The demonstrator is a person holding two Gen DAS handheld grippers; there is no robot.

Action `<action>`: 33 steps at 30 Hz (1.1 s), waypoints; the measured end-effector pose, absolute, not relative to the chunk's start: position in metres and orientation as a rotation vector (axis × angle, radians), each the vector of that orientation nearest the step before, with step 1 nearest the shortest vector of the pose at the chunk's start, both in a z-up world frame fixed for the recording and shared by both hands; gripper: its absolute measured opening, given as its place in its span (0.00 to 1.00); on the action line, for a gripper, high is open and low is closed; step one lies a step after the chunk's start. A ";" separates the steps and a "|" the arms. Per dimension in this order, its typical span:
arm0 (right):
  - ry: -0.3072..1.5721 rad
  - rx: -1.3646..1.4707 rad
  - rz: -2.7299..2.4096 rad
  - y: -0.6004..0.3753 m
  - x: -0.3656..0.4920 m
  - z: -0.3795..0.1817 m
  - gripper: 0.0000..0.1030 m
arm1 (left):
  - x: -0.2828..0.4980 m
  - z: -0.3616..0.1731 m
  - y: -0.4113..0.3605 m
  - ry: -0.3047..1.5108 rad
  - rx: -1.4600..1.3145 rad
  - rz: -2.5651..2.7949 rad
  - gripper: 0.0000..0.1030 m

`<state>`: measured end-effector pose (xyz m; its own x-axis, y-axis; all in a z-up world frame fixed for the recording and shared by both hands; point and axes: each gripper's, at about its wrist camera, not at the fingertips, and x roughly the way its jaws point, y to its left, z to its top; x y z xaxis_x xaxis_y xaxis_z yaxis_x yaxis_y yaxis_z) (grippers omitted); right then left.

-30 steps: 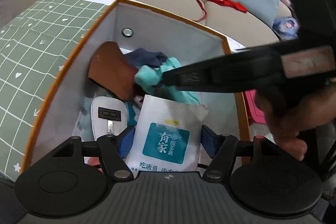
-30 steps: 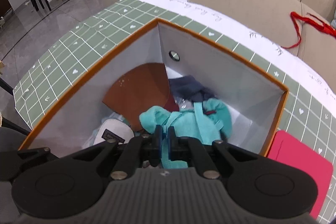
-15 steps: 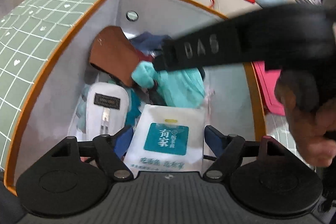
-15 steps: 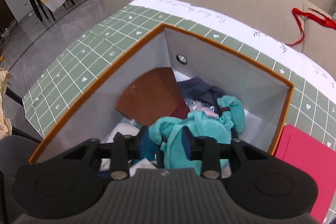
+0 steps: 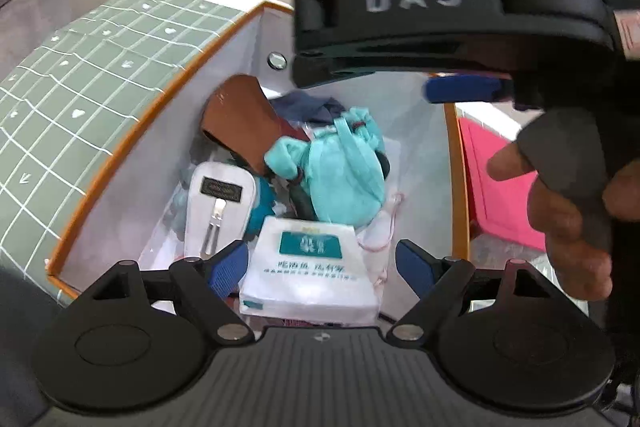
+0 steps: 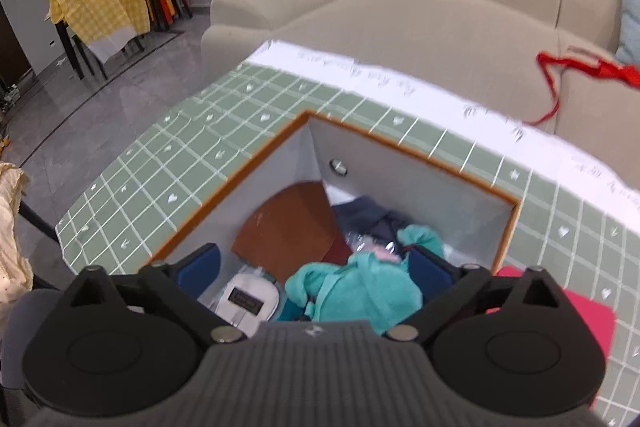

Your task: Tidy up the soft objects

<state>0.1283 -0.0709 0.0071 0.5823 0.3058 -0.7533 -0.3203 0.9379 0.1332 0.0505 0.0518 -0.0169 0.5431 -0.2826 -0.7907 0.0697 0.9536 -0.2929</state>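
An orange-rimmed white box (image 5: 152,119) (image 6: 416,187) holds soft items. A teal plush (image 5: 344,171) (image 6: 360,291) lies loose on top, beside a brown leather piece (image 5: 240,115) (image 6: 296,227), dark blue cloth (image 5: 308,107) and a white slipper (image 5: 220,203) (image 6: 248,303). A white tissue pack (image 5: 312,267) lies at the near end. My left gripper (image 5: 320,263) is open over the box, its fingers either side of the pack without touching it. My right gripper (image 6: 316,271) is open and empty above the box; it also crosses the left wrist view (image 5: 440,27).
The box stands on a table with a green checked cloth (image 6: 200,155). A pink flat item (image 5: 496,183) (image 6: 580,319) lies right of the box. A beige sofa (image 6: 440,19) with a red cord (image 6: 576,71) is behind. Chairs with a yellow cloth (image 6: 100,7) stand far left.
My right gripper opened, let go of the teal plush into the box, and rose up and back. My left gripper, open throughout, let go of the tissue pack, which settled lower in the box.
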 end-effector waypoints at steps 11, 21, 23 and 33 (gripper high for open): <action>0.716 -0.058 0.124 -0.106 0.103 0.059 0.97 | 0.042 0.008 0.028 0.971 -0.122 -0.105 0.95; 0.669 -0.038 -0.042 -0.167 0.056 0.088 0.97 | 0.029 0.052 -0.005 0.863 -0.114 -0.145 0.95; 0.657 -0.034 -0.050 -0.176 0.044 0.090 0.97 | 0.026 0.060 -0.013 0.866 -0.111 -0.193 0.95; 0.678 0.010 -0.113 -0.212 -0.016 0.069 0.97 | -0.007 0.070 -0.052 0.762 0.044 -0.276 0.95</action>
<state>-0.0156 -0.2115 0.0689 0.7731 -0.1010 -0.6262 0.1077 0.9938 -0.0272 -0.0071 -0.0520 0.0701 0.6891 -0.2306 -0.6870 0.2622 0.9631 -0.0603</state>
